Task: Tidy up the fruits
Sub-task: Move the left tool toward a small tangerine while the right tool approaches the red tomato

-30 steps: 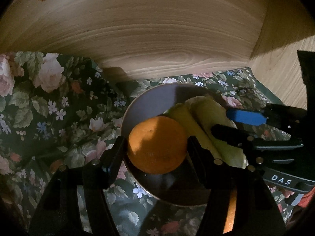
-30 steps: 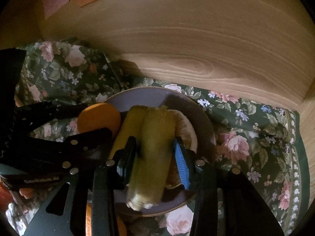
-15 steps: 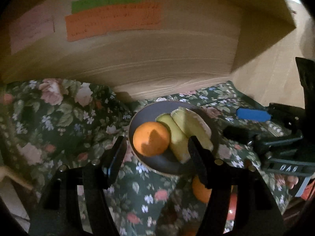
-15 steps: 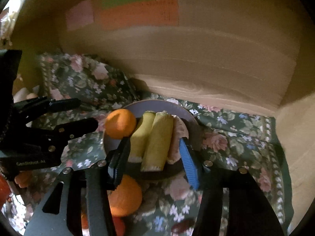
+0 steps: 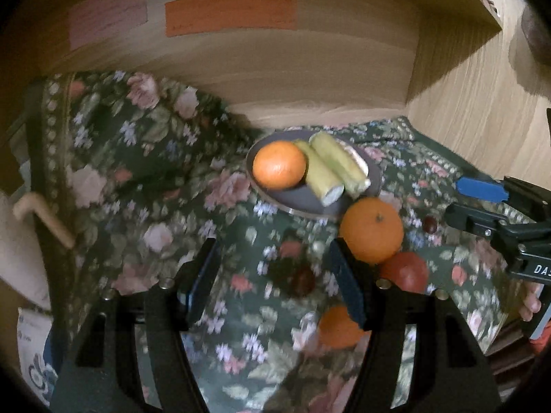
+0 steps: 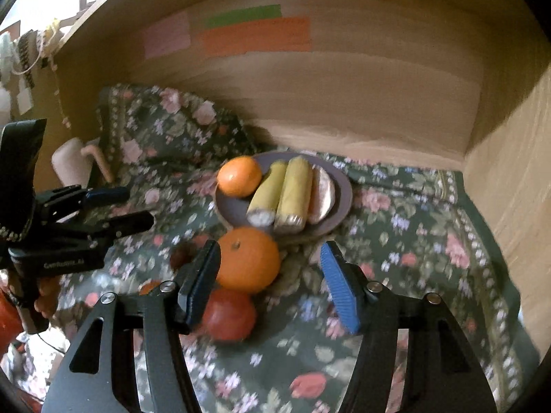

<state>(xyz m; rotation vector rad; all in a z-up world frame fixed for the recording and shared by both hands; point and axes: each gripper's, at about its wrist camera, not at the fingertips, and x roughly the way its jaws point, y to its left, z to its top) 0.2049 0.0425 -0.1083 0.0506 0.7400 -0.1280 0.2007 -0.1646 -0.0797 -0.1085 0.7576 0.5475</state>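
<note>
A grey plate (image 5: 296,203) (image 6: 341,206) on the floral cloth holds an orange (image 5: 279,164) (image 6: 239,176), two yellow-green pieces (image 5: 339,161) (image 6: 292,196) and a pale slice (image 6: 322,194). In front of the plate lie a bigger orange (image 5: 372,230) (image 6: 248,260), a red fruit (image 5: 404,272) (image 6: 229,315), another orange (image 5: 339,327) and small dark fruits (image 5: 303,280). My left gripper (image 5: 273,275) (image 6: 118,208) is open and empty, well back from the plate. My right gripper (image 6: 270,275) (image 5: 471,203) is open and empty, just behind the bigger orange.
A wooden back wall carries pink, green and orange paper notes (image 5: 230,13) (image 6: 255,36). A wooden side wall (image 5: 482,113) (image 6: 516,189) stands at the right. A cream object with a curved handle (image 5: 41,216) (image 6: 74,163) sits at the left edge of the cloth.
Both grippers have let go of the orange and the yellow-green piece and pulled back from the plate. More loose fruit in front of the plate has come into view.
</note>
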